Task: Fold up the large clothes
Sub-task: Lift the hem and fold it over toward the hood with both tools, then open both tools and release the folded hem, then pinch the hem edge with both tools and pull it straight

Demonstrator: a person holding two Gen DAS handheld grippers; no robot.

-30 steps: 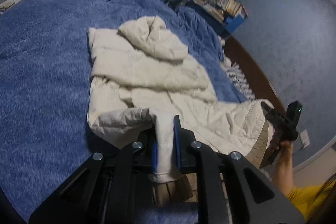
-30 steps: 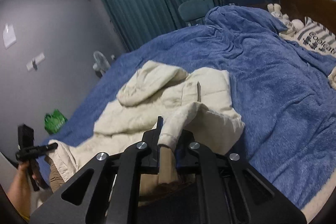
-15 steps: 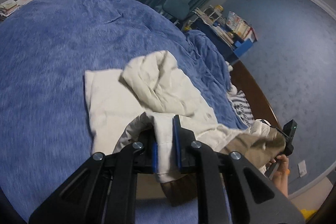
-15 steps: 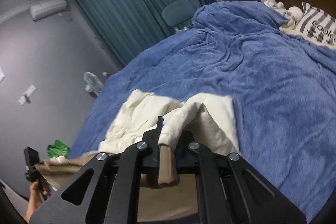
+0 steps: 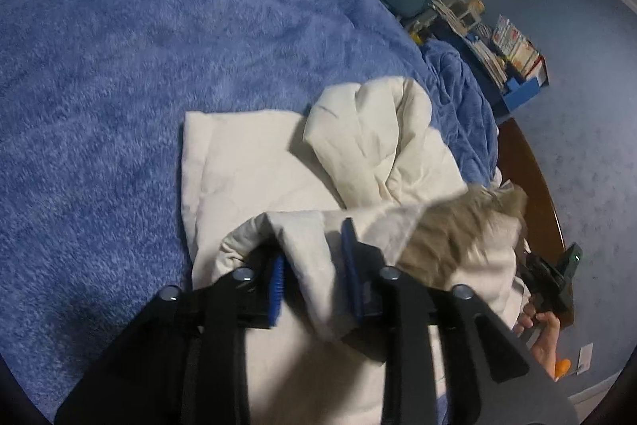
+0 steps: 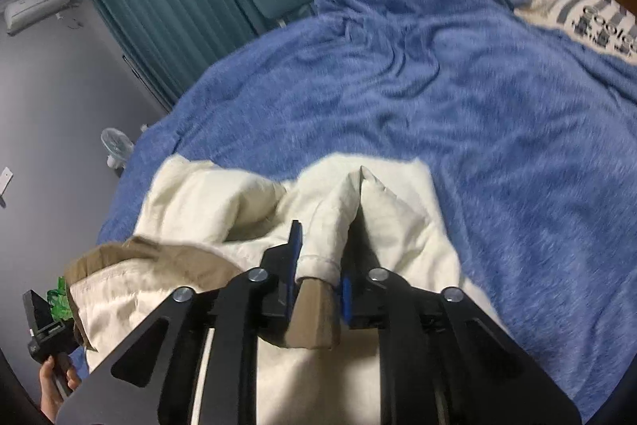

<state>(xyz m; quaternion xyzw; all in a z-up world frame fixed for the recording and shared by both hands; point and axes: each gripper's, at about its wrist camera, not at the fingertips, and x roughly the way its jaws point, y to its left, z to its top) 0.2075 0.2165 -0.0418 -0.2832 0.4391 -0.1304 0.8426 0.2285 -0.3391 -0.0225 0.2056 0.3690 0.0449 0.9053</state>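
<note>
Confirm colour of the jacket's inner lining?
Tan-brown, against the cream jacket shell. Lining shows best in the right wrist view, at the folded-over hem.

light: dim, bluish – blur: motion-smeared – edges: fisheye-curved, vignetted

The left tool (image 5: 314,275) points forward and downward, its blue-padded jaws opening with a fold of cream coat cuff (image 5: 306,257) loose between them. The right tool (image 6: 318,265) tilts down likewise, jaws opening around a sleeve cuff (image 6: 318,261). A bare hand (image 5: 543,335) grips the right tool's handle.
</note>
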